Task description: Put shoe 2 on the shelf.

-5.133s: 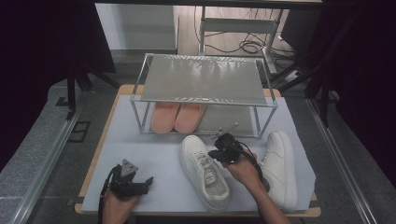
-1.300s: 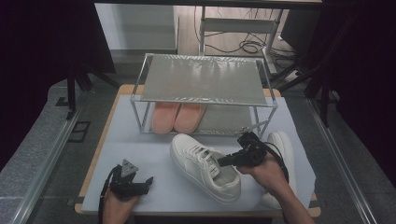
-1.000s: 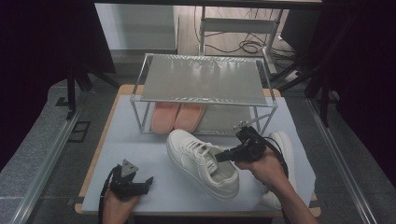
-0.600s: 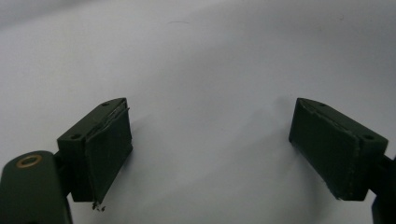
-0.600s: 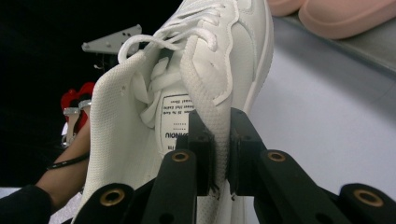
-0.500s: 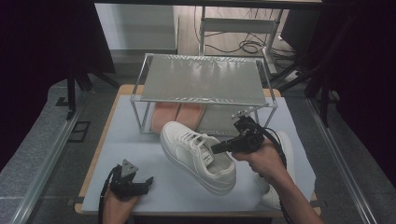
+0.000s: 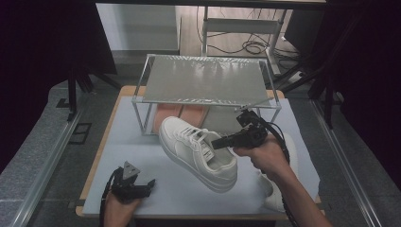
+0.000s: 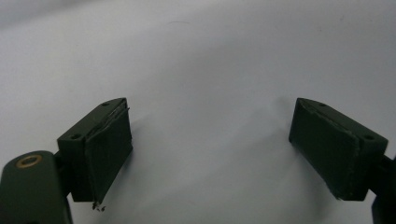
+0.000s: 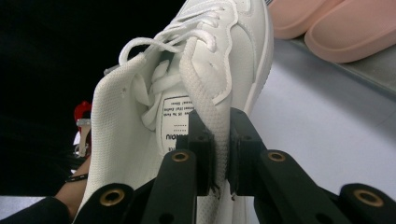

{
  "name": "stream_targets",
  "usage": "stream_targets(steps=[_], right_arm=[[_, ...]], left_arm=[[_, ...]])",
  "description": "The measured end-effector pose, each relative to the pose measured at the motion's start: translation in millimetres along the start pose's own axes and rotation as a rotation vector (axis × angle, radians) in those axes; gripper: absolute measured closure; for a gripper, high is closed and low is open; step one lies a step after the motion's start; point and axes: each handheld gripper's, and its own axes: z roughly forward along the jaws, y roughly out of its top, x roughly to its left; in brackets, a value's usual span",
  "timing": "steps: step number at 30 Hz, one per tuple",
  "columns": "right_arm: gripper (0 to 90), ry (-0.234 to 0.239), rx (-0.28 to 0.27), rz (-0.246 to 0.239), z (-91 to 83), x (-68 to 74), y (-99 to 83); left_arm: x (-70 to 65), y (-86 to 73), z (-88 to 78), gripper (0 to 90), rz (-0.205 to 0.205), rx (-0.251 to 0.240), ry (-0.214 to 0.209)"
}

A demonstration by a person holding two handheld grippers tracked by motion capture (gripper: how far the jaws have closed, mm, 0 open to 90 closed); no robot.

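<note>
I am holding the white sneaker [image 7: 198, 152] tilted over the middle of the table [image 7: 142, 156], in front of the rack [image 7: 203, 82], with my right gripper [image 7: 222, 141] pinching its collar edge. My arm is hiding most of the second sneaker [image 7: 276, 198]. My left gripper [image 7: 147, 183] is resting empty, jaws spread wide. Pink slippers [image 7: 182, 113] are sitting half hidden under the rack.

left hand-held gripper [image 8: 212, 156] | jaws wide apart | over pale table surface [image 8: 210, 70]
</note>
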Motion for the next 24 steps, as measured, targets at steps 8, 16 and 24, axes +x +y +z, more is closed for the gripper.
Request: stream_targets(steps=[8,16,24], right_arm=[[82.3,0.011,-0.018,0.025,-2.5,-0.9,8.9],[82.3,0.038,-0.037,0.041,-4.1,0.0,17.9],[82.2,0.057,-0.062,0.045,-5.8,3.7,29.6]], left_arm=[[0.0,0.0,-0.1,13.1,0.001,0.001,0.000],[0.0,0.1,-0.1,13.2,0.002,0.001,0.000],[-0.2,0.0,0.0,13.2,0.001,-0.002,0.001]])
